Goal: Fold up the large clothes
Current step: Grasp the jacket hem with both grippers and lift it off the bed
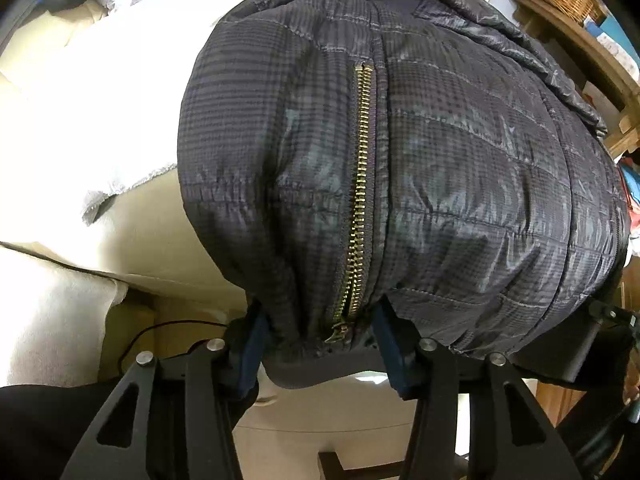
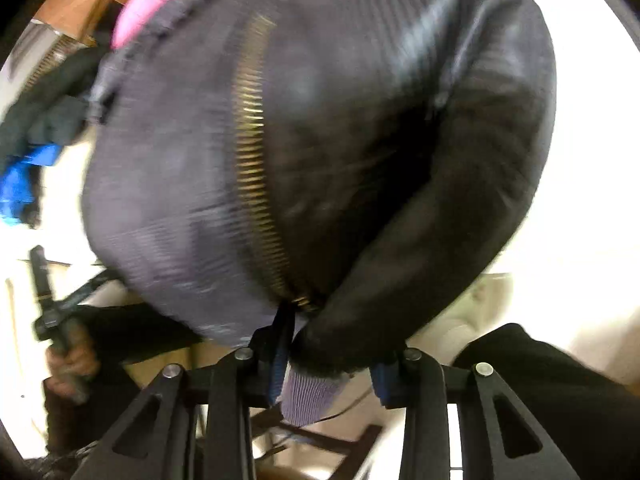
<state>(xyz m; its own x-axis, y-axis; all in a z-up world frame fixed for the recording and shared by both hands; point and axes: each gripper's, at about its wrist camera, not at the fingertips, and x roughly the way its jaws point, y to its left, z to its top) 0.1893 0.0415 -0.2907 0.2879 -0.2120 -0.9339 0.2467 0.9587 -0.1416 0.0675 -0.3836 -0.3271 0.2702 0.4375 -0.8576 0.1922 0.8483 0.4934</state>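
Left wrist view: the dark quilted jacket (image 1: 420,152) lies spread on a pale bed (image 1: 48,128), its brass zipper (image 1: 358,200) running up from the hem, where the left tool (image 1: 320,344) has its pads closed on the bunched hem. The right tool (image 2: 332,356) is likewise clamped on the ribbed hem beside the zipper. It looks puffy, light, soft and slick-shelled, so I judge the thick hem and cuffs the surest holds.
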